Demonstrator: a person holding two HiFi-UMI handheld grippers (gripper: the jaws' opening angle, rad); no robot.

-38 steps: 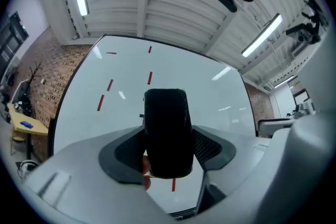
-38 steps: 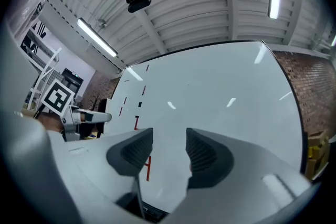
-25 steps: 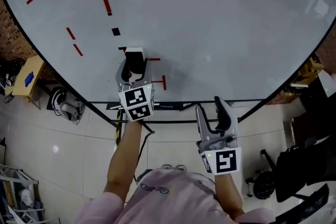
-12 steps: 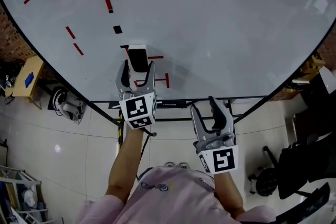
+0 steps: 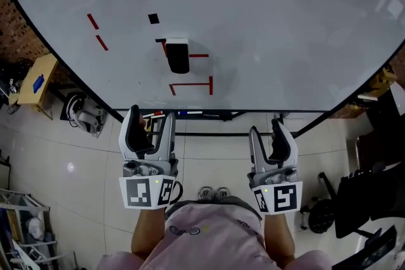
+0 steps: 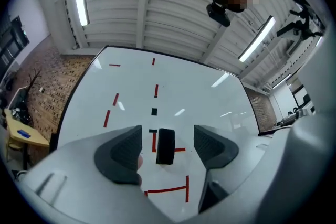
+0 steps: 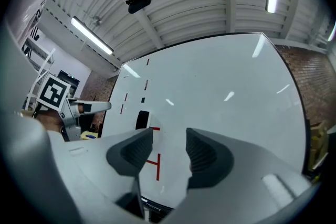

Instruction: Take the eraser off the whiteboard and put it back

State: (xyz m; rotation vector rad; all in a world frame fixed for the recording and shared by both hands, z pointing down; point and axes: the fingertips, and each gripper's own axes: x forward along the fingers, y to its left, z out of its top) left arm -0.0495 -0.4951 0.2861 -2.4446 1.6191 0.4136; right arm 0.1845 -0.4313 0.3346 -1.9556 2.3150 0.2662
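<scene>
Head view: the eraser [image 5: 178, 55] sits on the whiteboard [image 5: 285, 22] among red marks [image 5: 191, 84]. The left tool [image 5: 150, 118] and right tool [image 5: 266, 131] hang clear below the board's edge.

Left gripper view: the jaws have just been opening and stand spread. Nothing is gripped, and the eraser is well beyond them.

Right gripper view: the jaws are apart and empty. A dark shape on the board is probably the eraser.

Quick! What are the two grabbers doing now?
Left gripper: open, jaws have just been opening, holding nothing; the eraser sits on the whiteboard.
Right gripper: open, empty.
</scene>
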